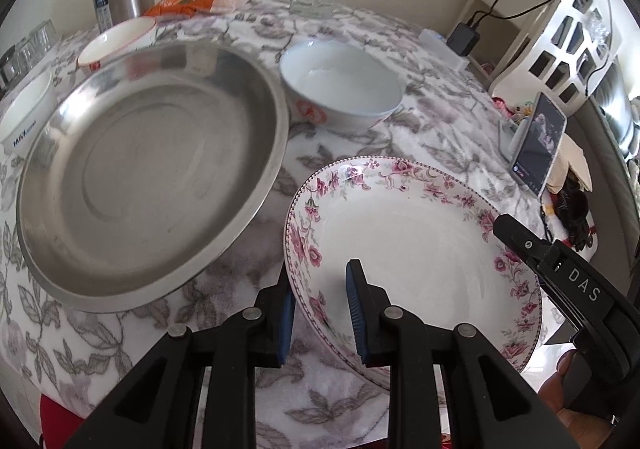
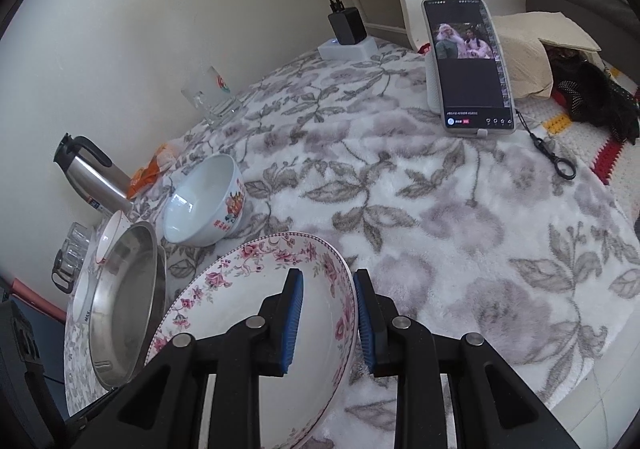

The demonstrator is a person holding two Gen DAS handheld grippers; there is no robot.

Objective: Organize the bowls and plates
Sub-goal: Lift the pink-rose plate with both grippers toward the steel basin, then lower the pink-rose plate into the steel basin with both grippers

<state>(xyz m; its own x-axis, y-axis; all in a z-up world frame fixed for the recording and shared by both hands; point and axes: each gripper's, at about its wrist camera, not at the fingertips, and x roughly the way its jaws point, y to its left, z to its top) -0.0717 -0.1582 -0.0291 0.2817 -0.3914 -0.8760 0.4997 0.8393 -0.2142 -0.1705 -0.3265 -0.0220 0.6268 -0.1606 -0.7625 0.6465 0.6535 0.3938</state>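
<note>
both grippers, left gripper (image 1: 322, 303) and right gripper (image 2: 328, 319), clamp floral plate (image 1: 416, 249) rim.

Both my grippers clamp the floral plate, one on each side.
My left gripper (image 1: 320, 313) pinches the floral plate (image 1: 412, 249) at its near-left rim; my right gripper (image 1: 520, 245) grips the far-right rim. Steel pan (image 1: 148, 177) sits left, white bowl (image 1: 340, 85) behind, all on the flowered tablecloth (image 1: 440, 121).

Cream wall (image 2: 132, 33) — white lattice shelf (image 1: 568, 33) beside.
</note>
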